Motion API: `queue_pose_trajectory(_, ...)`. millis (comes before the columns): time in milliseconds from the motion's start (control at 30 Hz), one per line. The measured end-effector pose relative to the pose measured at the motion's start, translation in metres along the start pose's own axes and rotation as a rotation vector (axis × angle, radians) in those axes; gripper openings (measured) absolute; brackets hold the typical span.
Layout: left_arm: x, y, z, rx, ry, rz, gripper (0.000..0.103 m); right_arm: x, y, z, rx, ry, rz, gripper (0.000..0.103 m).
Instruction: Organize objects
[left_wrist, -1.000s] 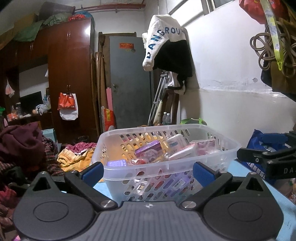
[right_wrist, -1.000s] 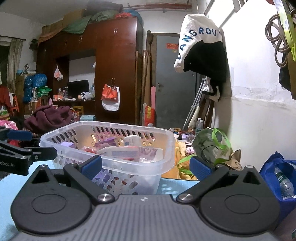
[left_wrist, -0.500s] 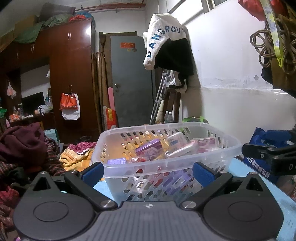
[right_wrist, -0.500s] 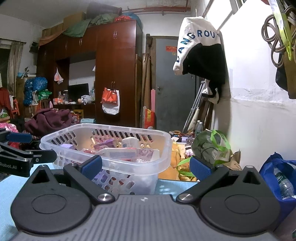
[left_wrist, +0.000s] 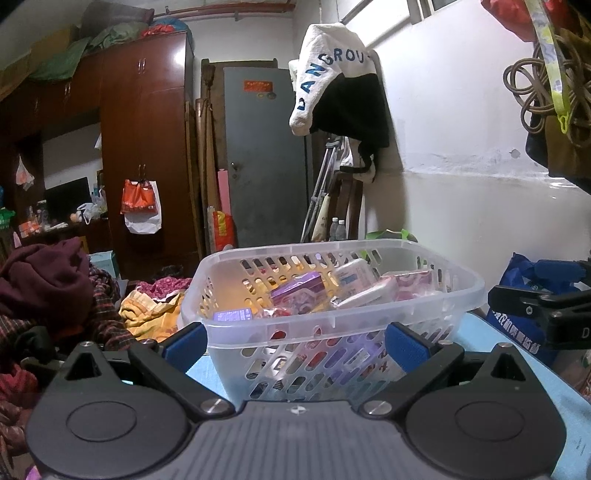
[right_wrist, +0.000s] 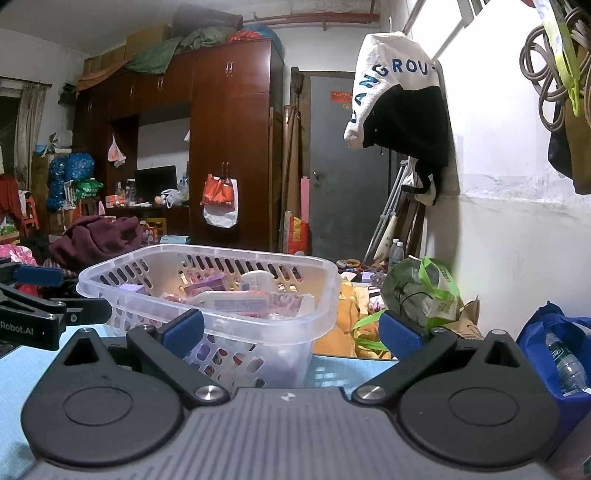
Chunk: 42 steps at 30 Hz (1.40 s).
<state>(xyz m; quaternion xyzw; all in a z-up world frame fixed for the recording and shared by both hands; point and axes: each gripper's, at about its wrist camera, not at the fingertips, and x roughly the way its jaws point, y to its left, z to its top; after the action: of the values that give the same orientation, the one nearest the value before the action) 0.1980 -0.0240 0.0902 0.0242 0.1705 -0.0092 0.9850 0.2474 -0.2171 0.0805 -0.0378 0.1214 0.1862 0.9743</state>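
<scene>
A clear plastic basket (left_wrist: 461, 291) stands on a light blue table, filled with several small packets and boxes, among them a purple box (left_wrist: 299, 291) and a white pack (left_wrist: 364, 293). My left gripper (left_wrist: 293, 341) is open, its blue-padded fingers either side of the basket's near wall. The basket also shows in the right wrist view (right_wrist: 325, 295), left of centre. My right gripper (right_wrist: 291, 330) is open and empty, just right of the basket. Each gripper shows at the edge of the other's view.
The light blue table (right_wrist: 22, 365) ends just beyond the basket. A blue bag with a bottle (right_wrist: 554, 350) sits at the right. A green-handled bag (right_wrist: 421, 291) and piled clothes (left_wrist: 44, 284) lie past the table. A white wall runs along the right.
Both views have shifted slightly; the basket sits a little lower in the frames. Both grippers stay open and empty.
</scene>
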Motion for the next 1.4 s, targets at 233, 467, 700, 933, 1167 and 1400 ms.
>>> queue_pose_trajectory(233, 0.0024, -0.003, -0.0005, 0.001, 0.006, 0.0, 0.103, -0.0003, -0.0054, -0.0006, 0.009, 0.0, 0.0, 0.103)
queue_pose_trajectory(467, 0.0041, -0.003, -0.0019, -0.005, 0.012, -0.003, 0.103, -0.0013, -0.0055, -0.0004, 0.01, 0.0, -0.001, 0.103)
queue_pose_trajectory(700, 0.0046, -0.0032, -0.0018, -0.005, 0.011, -0.003, 0.103, -0.0014, -0.0051, -0.0004, 0.01, 0.0, 0.0, 0.103)
queue_pose_trajectory(933, 0.0055, -0.0039, -0.0025, -0.004, 0.012, -0.004, 0.103, -0.002, -0.0046, 0.001, 0.004, -0.001, 0.006, 0.103)
queue_pose_trajectory(1167, 0.0059, -0.0046, -0.0023, -0.007, 0.013, -0.004, 0.103, -0.002, -0.0046, 0.0008, 0.005, -0.001, 0.006, 0.103)
queue_pose_trajectory(1400, 0.0059, -0.0044, -0.0024, -0.007, 0.014, -0.004, 0.103, -0.0021, -0.0046, 0.0009, 0.005, -0.001, 0.006, 0.103)
